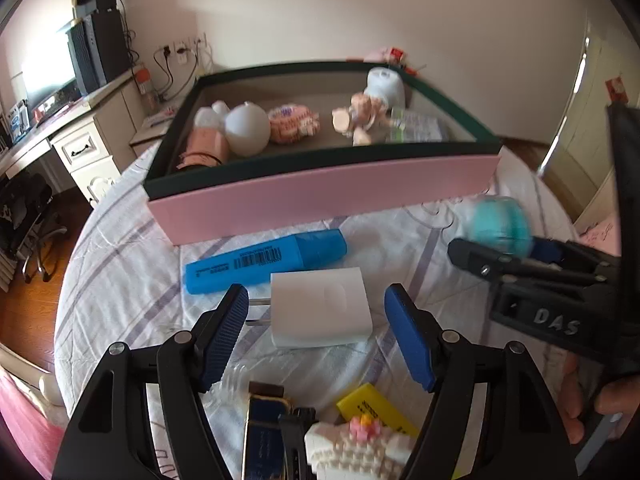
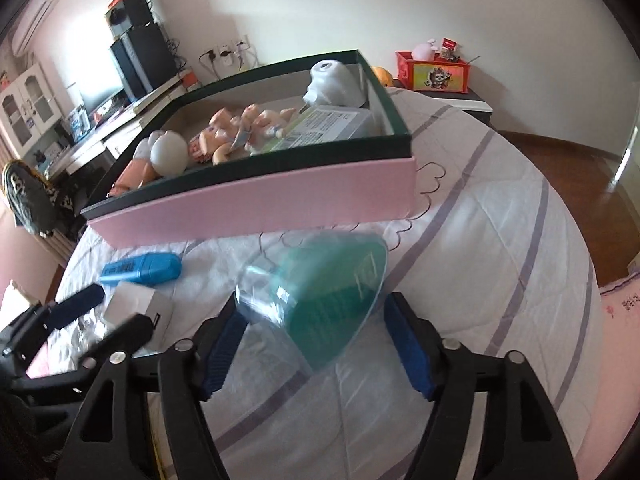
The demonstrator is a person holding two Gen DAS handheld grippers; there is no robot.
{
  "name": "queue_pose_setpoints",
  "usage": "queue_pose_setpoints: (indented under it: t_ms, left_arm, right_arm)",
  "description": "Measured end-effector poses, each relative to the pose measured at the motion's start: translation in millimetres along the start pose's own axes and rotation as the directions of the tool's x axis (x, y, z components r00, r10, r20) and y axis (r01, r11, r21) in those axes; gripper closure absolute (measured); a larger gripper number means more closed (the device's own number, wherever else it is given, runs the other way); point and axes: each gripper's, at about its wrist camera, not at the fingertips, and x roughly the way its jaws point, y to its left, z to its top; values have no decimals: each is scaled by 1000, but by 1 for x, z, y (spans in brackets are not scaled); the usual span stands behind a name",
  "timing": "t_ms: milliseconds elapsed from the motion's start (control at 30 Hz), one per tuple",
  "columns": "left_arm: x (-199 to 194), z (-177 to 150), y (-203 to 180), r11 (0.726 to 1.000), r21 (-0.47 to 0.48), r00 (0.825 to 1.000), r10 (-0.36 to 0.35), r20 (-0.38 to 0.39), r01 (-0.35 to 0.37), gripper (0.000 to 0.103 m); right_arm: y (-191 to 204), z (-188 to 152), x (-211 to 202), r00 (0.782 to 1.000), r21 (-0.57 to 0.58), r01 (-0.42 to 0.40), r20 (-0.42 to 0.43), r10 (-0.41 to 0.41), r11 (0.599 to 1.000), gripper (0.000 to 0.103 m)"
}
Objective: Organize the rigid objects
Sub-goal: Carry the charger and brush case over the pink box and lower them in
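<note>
Left hand-held gripper (image 1: 316, 316) astride white charger (image 1: 320, 312)

A white square plastic charger (image 1: 322, 307) lay flat on the striped bed quilt (image 1: 120, 280), its prongs pointing left. Just behind it a blue plastic highlighter (image 1: 264, 260) lay on its side. A teal translucent plastic bottle (image 2: 320, 292) appeared blurred, tilted, before the pink-sided open box (image 1: 320, 196).
</note>
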Motion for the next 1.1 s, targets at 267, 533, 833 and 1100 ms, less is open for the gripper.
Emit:
queue_pose_setpoints:
  t_ms: [267, 533, 833, 1100]
  left_arm:
    - [18, 3, -7, 995, 44, 996, 85, -22, -84, 46]
    - [5, 1, -1, 999, 16, 999, 31, 17, -32, 48]
    - [-36, 16, -1, 999, 27, 994, -31, 108, 28, 48]
    - [-32, 74, 10, 998, 50, 987, 35, 158, -44, 48]
  right_arm:
    - [-7, 6, 4, 999, 17, 20, 28, -21, 1000, 52]
    - [-7, 3, -10, 998, 17, 15, 64, -16, 1000, 62]
    - [18, 11, -48, 988, -48, -39, 145, 45, 998, 62]
    - [27, 55, -49, 979, -73, -17, 201, 31, 997, 62]
